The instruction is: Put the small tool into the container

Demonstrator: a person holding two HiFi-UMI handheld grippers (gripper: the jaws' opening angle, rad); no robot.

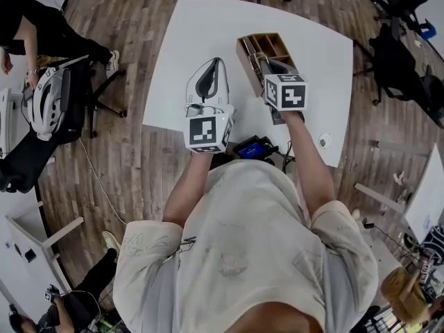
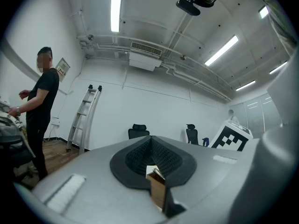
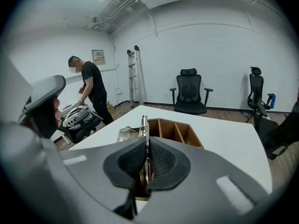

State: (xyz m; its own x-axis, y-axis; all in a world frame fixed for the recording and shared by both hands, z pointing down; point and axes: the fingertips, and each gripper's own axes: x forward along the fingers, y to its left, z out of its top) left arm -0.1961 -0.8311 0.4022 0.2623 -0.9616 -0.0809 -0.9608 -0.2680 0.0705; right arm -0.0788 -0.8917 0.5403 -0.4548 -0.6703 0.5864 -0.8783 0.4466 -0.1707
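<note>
Right gripper view: tool point(image 3: 144, 126), seemingly clamped

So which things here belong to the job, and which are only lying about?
Job: small tool, held in the right gripper; wooden container.
Lying about: ladder; office chair; blue-screen device.

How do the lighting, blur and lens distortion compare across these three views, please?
Head view: evenly lit, strong fisheye bending the table edges and floorboards. Left gripper view: tilted upward, ceiling strip lights blow out, dark vignette in the corners, near jaws soft. Right gripper view: same vignette, background sharp, the close jaws blurred around the shiny small tool.
</note>
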